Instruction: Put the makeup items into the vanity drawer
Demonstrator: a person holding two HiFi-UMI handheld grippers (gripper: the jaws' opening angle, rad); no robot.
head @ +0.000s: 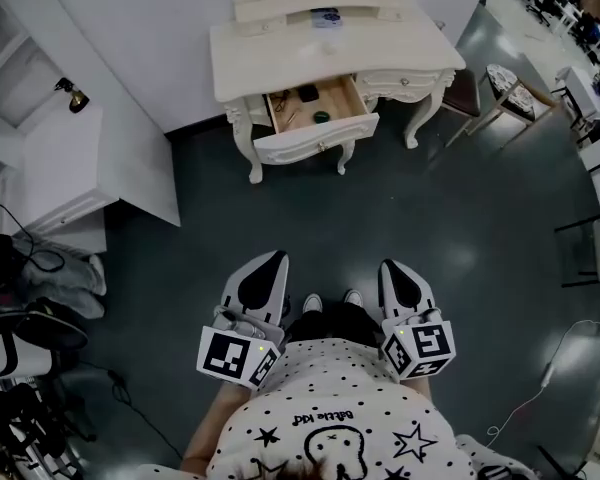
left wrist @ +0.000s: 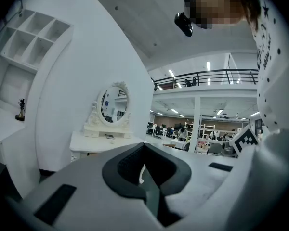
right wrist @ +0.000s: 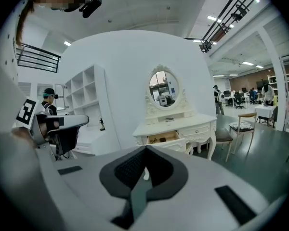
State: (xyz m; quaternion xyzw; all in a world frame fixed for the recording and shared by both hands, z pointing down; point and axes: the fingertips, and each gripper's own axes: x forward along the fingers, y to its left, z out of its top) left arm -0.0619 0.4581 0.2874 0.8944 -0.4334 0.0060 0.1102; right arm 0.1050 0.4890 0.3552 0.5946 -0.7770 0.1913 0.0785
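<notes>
The white vanity (head: pixel 330 58) stands against the far wall with its drawer (head: pixel 315 108) pulled out. Inside the drawer lie a few small dark makeup items (head: pixel 308 93). A small item (head: pixel 325 16) rests on the vanity top below the mirror. My left gripper (head: pixel 271 259) and right gripper (head: pixel 391 266) are held close to my body, well short of the vanity. Both are shut with nothing between the jaws. The right gripper view shows the vanity (right wrist: pixel 176 126) and its open drawer (right wrist: pixel 163 138) beyond the shut right gripper (right wrist: pixel 145 150). The left gripper view shows the left gripper (left wrist: pixel 143 147) shut and the vanity (left wrist: pixel 98 141) at the left.
A white shelf cabinet (head: pixel 70 158) with a small figurine (head: pixel 72 96) stands at the left. A chair (head: pixel 465 93) and a small side table (head: pixel 510 88) sit right of the vanity. Bags and cables (head: pixel 20 318) lie at the lower left. Dark floor (head: pixel 380 218) stretches between me and the vanity.
</notes>
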